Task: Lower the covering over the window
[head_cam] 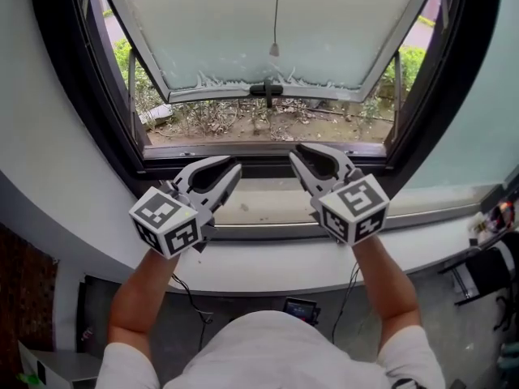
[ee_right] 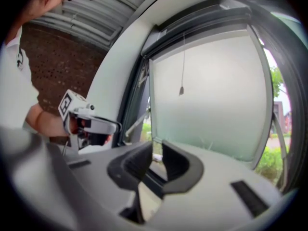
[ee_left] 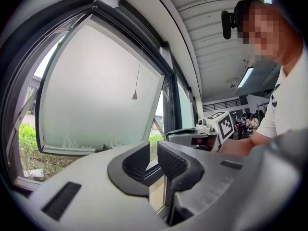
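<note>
A thin pull cord with a small knob point(head_cam: 274, 49) hangs in front of the frosted window sash point(head_cam: 324, 23), which is tilted outward. The knob point(ee_left: 134, 96) also shows in the left gripper view, and the knob point(ee_right: 181, 90) in the right gripper view. No lowered covering is in sight. My left gripper point(head_cam: 233, 168) is over the sill, left of centre, and my right gripper point(head_cam: 298, 152) is beside it. Both point level at the window, well below the knob. Each gripper's jaws stand a narrow slit apart with nothing between them, left gripper point(ee_left: 154, 160) and right gripper point(ee_right: 157, 160).
A black sash handle point(head_cam: 268, 90) sits at the bottom of the tilted pane, above soil and plants outside. The pale sill point(head_cam: 268, 209) runs under the grippers. Cables and a small device point(head_cam: 300, 306) lie on the floor below; clutter point(head_cam: 495, 217) sits at the right.
</note>
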